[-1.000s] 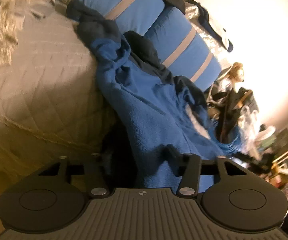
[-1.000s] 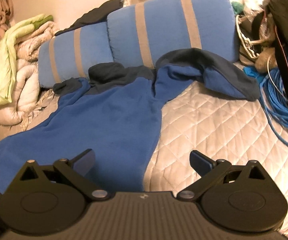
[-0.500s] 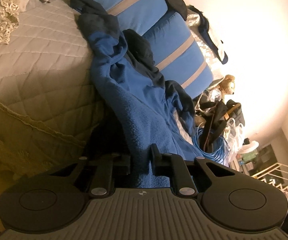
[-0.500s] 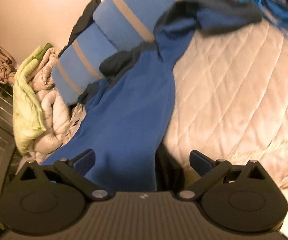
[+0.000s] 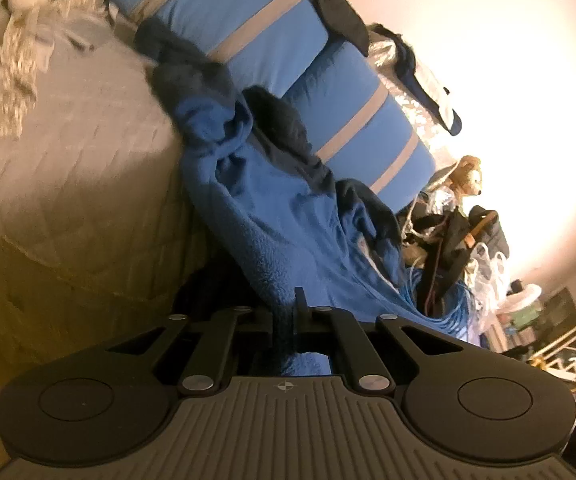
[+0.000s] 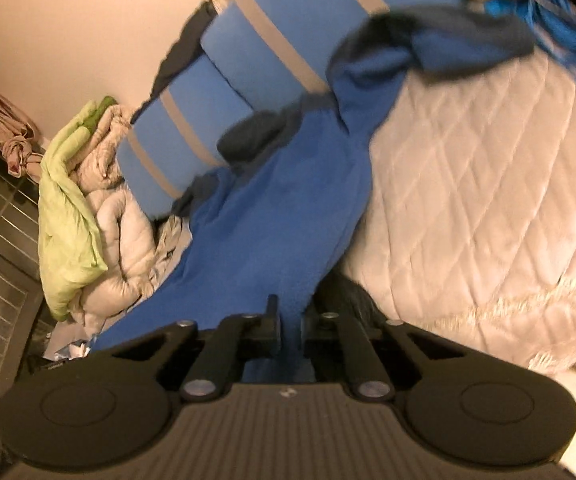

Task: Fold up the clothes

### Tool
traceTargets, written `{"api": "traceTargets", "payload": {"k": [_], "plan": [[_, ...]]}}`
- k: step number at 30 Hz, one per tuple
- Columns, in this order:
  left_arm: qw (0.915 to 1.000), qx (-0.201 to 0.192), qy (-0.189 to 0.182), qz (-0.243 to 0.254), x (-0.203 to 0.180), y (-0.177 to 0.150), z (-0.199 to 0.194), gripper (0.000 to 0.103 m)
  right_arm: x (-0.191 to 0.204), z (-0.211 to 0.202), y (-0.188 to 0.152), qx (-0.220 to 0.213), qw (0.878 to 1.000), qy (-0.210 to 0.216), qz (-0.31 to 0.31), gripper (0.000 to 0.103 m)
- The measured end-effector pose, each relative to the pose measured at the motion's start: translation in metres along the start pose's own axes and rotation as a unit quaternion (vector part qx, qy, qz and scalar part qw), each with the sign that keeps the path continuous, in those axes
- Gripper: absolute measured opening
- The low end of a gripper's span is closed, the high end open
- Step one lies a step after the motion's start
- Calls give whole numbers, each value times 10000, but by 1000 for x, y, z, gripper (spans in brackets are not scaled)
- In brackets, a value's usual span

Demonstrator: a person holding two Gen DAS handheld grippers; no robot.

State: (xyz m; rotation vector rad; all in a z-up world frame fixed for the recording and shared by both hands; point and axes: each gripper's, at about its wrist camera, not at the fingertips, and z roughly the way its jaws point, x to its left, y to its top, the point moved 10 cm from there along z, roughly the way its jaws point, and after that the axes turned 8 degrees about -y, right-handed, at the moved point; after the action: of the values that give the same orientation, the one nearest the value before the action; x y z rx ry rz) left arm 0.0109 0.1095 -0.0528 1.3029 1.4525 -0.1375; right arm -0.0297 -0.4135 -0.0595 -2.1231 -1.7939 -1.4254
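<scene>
A blue fleece garment [image 5: 279, 216] with dark navy collar and cuffs lies stretched across a quilted bedspread [image 5: 71, 168], its hem hanging toward me over the bed's edge. My left gripper [image 5: 290, 312] is shut on one part of that hem. In the right wrist view the same blue fleece garment [image 6: 288, 208] runs up the bed to the pillows, and my right gripper [image 6: 290, 320] is shut on the hem too, with blue cloth pinched between its pads. Both views are tilted.
Two blue pillows with grey stripes [image 5: 247, 28] [image 6: 247, 60] lie at the head of the bed. A heap of pale and green bedding [image 6: 87, 200] sits beside them. Blue cable coils [image 5: 444, 308], bags and a stuffed toy [image 5: 466, 176] crowd the far bedside.
Both grippers have closed onto the garment's hem: the left narrowed step by step, the right went from wide open to shut. The right view has rolled sideways.
</scene>
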Motion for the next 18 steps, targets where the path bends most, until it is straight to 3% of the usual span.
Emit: {"api": "traceTargets", "payload": {"k": [10, 18], "plan": [[9993, 48, 193, 326, -30, 9, 0, 7, 24, -45, 45, -594, 9959, -641, -239, 6], [9996, 30, 238, 115, -25, -3, -3, 6, 5, -47, 25, -447, 9953, -837, 191, 4]]}}
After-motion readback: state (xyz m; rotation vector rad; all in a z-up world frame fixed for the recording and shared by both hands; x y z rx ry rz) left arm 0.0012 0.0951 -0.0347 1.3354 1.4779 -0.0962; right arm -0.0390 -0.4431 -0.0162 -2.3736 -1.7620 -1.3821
